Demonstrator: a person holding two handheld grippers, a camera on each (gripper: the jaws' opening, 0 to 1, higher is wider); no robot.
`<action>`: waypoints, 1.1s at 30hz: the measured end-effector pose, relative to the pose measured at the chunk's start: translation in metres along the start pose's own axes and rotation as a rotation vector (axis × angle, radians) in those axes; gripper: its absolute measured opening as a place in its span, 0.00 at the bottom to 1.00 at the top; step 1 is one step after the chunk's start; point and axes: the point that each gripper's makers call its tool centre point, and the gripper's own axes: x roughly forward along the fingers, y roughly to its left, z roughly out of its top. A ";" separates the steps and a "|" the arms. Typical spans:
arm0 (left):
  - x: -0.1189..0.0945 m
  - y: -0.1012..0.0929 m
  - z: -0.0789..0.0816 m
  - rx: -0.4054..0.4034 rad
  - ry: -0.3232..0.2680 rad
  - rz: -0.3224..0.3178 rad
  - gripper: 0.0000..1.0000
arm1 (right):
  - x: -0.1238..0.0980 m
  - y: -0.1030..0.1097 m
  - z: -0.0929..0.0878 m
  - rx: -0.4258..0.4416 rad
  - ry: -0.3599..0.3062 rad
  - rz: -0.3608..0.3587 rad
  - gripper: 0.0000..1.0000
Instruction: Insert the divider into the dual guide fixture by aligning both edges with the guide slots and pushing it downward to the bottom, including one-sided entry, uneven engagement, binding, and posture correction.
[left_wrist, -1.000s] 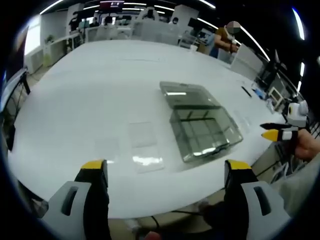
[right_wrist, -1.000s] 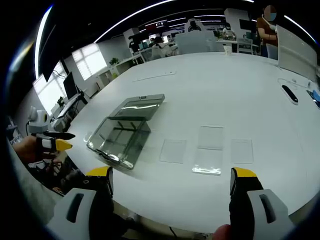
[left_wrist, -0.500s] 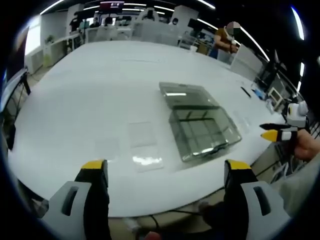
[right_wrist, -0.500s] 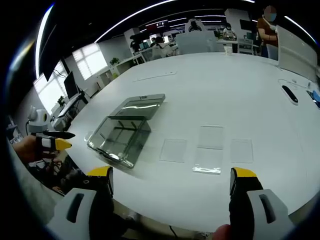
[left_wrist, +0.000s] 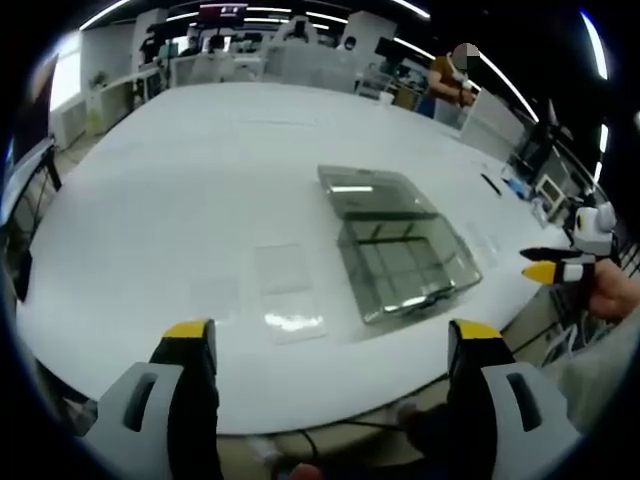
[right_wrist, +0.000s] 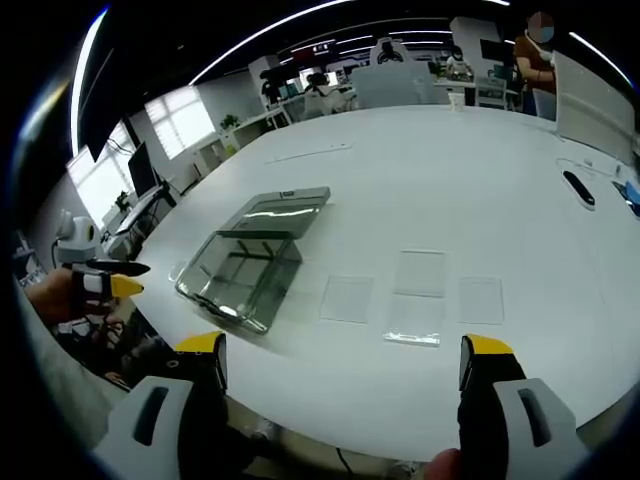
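Note:
A clear plastic fixture box (left_wrist: 402, 258) with inner guide walls lies on the white table (left_wrist: 180, 180), its lid folded back beyond it; it also lies left of centre as the fixture box (right_wrist: 245, 266) in the right gripper view. Clear flat dividers (left_wrist: 285, 290) lie on the table beside it, seen again as the dividers (right_wrist: 418, 295). My left gripper (left_wrist: 330, 340) is held open off the table's near edge, nothing between its jaws. My right gripper (right_wrist: 342, 352) is open too, also short of the table edge. Each gripper appears in the other's view: right gripper (left_wrist: 548, 262), left gripper (right_wrist: 108, 279).
A dark remote-like object (right_wrist: 580, 187) and a blue item lie at the table's far side. Desks, chairs and people stand in the office behind. The table edge (left_wrist: 330, 395) runs just ahead of my left jaws.

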 end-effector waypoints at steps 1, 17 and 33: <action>0.000 0.000 0.000 0.001 0.001 -0.001 0.94 | 0.000 0.000 0.000 0.001 -0.002 0.001 0.96; -0.002 0.000 -0.001 0.000 0.001 0.002 0.94 | -0.002 0.000 0.001 0.002 -0.004 0.002 0.95; 0.000 -0.001 -0.002 -0.012 0.008 0.004 0.94 | -0.001 0.000 0.000 0.005 0.002 0.004 0.95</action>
